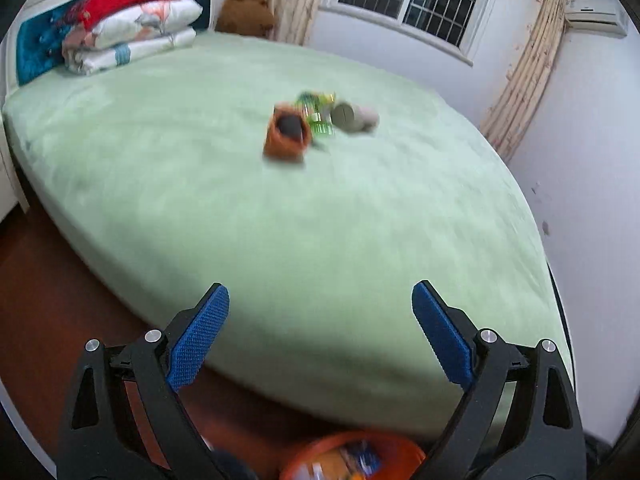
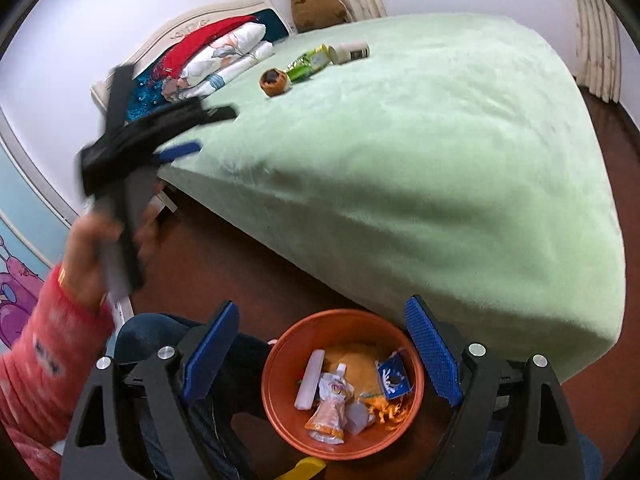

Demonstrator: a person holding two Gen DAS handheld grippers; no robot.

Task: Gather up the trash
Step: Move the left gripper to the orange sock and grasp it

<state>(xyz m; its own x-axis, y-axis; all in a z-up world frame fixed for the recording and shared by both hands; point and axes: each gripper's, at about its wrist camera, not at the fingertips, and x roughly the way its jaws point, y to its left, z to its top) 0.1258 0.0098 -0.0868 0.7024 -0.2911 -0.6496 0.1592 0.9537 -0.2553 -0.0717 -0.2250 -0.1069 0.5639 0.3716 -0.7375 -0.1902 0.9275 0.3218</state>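
Note:
Trash lies mid-bed: an orange crumpled cup (image 1: 286, 134) (image 2: 273, 80), a green wrapper (image 1: 316, 114) (image 2: 308, 63) and a grey-white jar (image 1: 354, 117) (image 2: 349, 51) on its side. My left gripper (image 1: 320, 320) is open and empty over the near bed edge, far from the trash; it also shows blurred in the right wrist view (image 2: 192, 132). My right gripper (image 2: 322, 340) is open and empty above the orange bin (image 2: 280, 380), which holds several wrappers. The bin's rim (image 1: 352, 446) shows below the left gripper.
The green bed (image 1: 320, 220) fills the view. Folded bedding (image 1: 132, 36) and a brown plush bear (image 1: 248, 8) sit at the headboard. Dark wood floor (image 2: 224, 264) runs alongside. A window and curtains (image 1: 524, 68) stand behind.

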